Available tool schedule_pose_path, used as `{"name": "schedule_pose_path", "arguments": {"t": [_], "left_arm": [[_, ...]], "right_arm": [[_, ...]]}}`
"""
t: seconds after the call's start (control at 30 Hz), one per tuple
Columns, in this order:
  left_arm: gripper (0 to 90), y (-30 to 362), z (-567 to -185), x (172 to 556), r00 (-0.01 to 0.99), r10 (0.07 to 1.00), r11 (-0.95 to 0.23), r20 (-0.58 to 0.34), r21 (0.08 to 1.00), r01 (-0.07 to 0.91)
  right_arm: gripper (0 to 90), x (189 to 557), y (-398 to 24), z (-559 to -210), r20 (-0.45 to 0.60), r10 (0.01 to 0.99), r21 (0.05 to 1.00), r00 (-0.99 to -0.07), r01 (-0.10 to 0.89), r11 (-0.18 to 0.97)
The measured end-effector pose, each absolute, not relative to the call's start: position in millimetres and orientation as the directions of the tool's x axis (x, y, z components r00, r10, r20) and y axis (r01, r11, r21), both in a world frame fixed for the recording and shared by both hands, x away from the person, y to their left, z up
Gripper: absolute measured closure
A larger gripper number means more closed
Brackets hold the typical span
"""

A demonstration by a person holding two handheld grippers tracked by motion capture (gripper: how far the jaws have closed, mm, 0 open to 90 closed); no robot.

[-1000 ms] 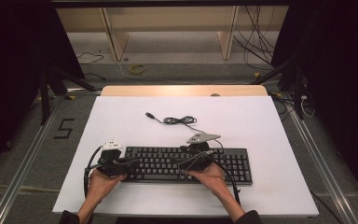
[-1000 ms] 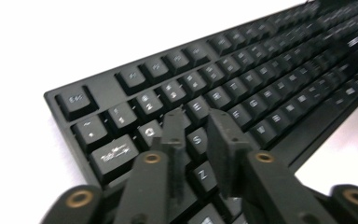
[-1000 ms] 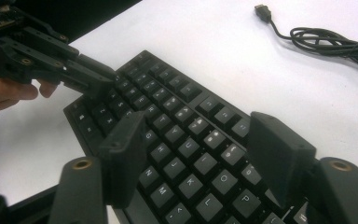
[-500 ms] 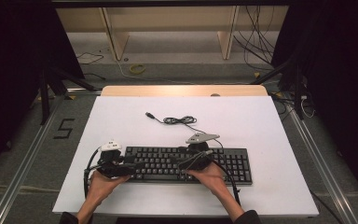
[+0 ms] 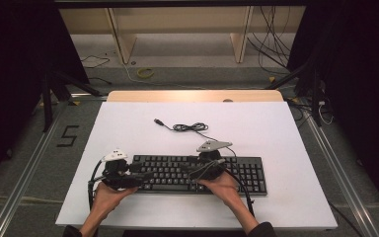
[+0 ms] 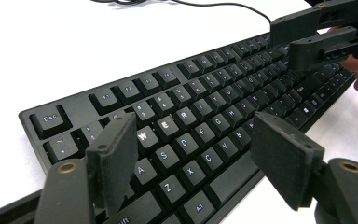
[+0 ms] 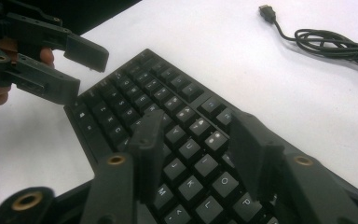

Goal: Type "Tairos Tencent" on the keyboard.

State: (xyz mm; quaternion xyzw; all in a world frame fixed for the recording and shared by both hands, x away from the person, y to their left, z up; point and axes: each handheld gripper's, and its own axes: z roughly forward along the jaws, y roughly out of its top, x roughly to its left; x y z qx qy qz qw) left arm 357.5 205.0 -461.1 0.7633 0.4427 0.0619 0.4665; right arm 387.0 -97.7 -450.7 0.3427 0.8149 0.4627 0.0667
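This is a lab-style recording room — a white bench (image 5: 286, 143) stands between dark curtains (image 5: 10, 74), metal floor rails (image 5: 24, 173) run beside it, loose cables (image 5: 271, 39) lie around — and a taped "5" (image 5: 67, 136) marks the floor.

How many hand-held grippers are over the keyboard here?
2: the left hand-held gripper is over the flat black plastic keyboard's left end, the right hand-held gripper over its middle. Both have jaws apart, gripping nothing.
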Motion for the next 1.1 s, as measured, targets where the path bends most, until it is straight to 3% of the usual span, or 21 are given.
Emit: {"name": "schedule_pose_path", "arguments": {"t": [0.13,0.53,0.77,1.1], "left_arm": [[27.7,205.2,-460.8,356.7,0.603,0.728,-0.167,-0.325,0.77,0.616],[25.8,204.6,-460.1,354.5,0.608,0.724,-0.163,-0.327,0.774,0.611],[25.6,204.2,-459.9,353.3,0.613,0.719,-0.16,-0.329,0.779,0.606],[25.6,204.8,-459.6,352.3,0.616,0.717,-0.158,-0.326,0.785,0.599]], "right_arm": [[66.4,387.9,-96.9,-451.4,0.197,0.617,0.799,-0.762,0.49,0.349],[81.4,390.5,-91.2,-455.5,0.178,0.618,0.783,-0.766,0.491,0.383],[88.1,392.4,-88.8,-459.9,0.158,0.639,0.764,-0.753,0.503,0.404],[89.7,392.6,-82.1,-467.3,0.133,0.639,0.741,-0.758,0.504,0.444]]}}
